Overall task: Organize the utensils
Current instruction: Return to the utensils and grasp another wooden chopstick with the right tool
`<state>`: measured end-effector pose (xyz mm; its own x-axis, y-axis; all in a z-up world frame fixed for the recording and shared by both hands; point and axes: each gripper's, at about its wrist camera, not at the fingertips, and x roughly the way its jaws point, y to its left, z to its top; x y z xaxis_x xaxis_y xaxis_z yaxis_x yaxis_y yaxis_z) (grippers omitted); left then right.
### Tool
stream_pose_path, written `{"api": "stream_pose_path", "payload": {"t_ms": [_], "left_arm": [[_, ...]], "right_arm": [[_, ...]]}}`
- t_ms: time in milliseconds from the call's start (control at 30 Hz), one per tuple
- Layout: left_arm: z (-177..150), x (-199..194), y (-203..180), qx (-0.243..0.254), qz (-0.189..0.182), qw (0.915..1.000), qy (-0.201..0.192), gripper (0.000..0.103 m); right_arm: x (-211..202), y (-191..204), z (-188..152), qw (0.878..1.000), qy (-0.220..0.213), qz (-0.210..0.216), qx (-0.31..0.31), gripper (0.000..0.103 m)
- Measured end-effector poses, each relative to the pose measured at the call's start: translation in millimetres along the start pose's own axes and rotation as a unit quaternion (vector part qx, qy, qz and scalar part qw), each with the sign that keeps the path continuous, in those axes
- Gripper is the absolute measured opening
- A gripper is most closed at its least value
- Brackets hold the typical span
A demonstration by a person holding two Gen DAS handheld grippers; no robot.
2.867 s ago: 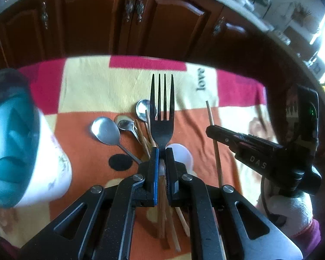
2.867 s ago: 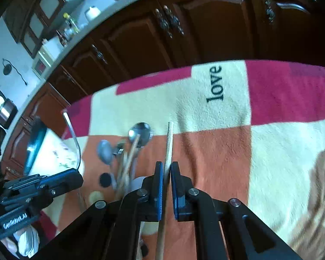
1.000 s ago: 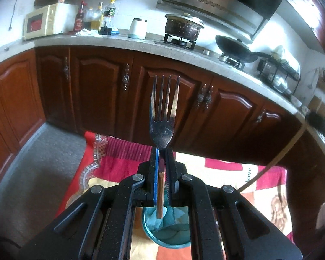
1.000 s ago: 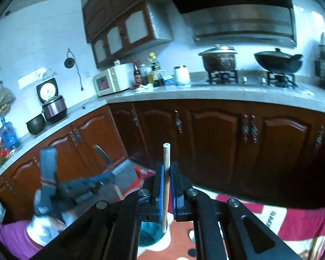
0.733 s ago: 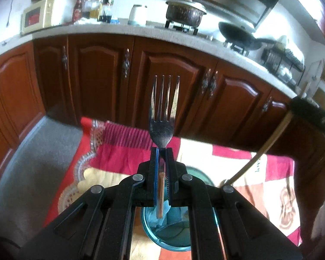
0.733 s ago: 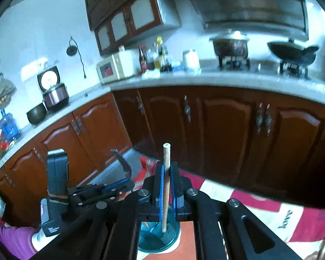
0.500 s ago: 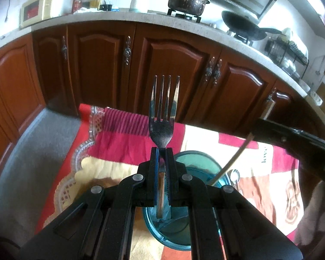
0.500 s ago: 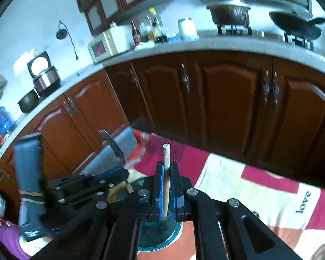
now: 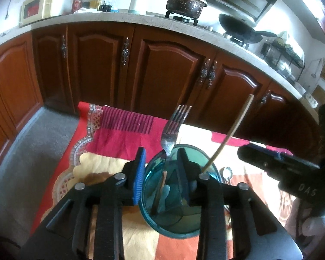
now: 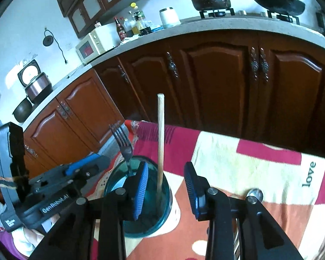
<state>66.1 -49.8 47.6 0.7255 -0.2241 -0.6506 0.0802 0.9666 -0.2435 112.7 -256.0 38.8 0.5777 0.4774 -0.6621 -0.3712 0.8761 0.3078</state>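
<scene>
1. Utensils stand in the teal cup [image 9: 179, 216]: the fork [image 9: 173, 127] leans tines-up, the wooden chopstick [image 10: 160, 143] rises beside it.
2. Left gripper [image 9: 162, 177] is opening, its pads clear of the fork's handle.
3. Right gripper [image 10: 165, 184] is opening too, with the chopstick loose between its pads.
4. The fork looks stiff, slick and light; the chopstick is lighter still, best pinched mid-shaft.
5. Further right, a spoon [image 9: 227, 172] lies on the patterned cloth [image 10: 238, 158].

Grey carpeted floor [image 9: 32, 143] at nine o'clock, under a patchwork blanket [image 10: 231, 162] of red, cream and orange squares with "love" printed at three o'clock. On the blanket: a white cup with a teal glass rim [image 10: 162, 203] at centre, and a steel spoon [image 9: 227, 171] just beside it at three o'clock.
</scene>
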Motion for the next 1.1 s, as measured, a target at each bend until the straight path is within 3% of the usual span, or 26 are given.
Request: {"api": "stream_pose_path", "payload": {"t_ms": [567, 833, 1100], "left_arm": [[-37, -54, -64, 0.067, -0.016, 0.9974, -0.021, 0.041], [-56, -57, -97, 0.09, -0.036, 0.9953, -0.009, 0.042], [-78, -42, -106, 0.077, -0.053, 0.9953, 0.024, 0.042]], "right_arm": [[-72, -16, -69, 0.998, -0.013, -0.061, 0.008, 0.042], [-95, -43, -100, 0.995, -0.006, -0.094, 0.028, 0.043], [-95, -82, -125, 0.991, 0.011, -0.114, 0.063, 0.043]]}}
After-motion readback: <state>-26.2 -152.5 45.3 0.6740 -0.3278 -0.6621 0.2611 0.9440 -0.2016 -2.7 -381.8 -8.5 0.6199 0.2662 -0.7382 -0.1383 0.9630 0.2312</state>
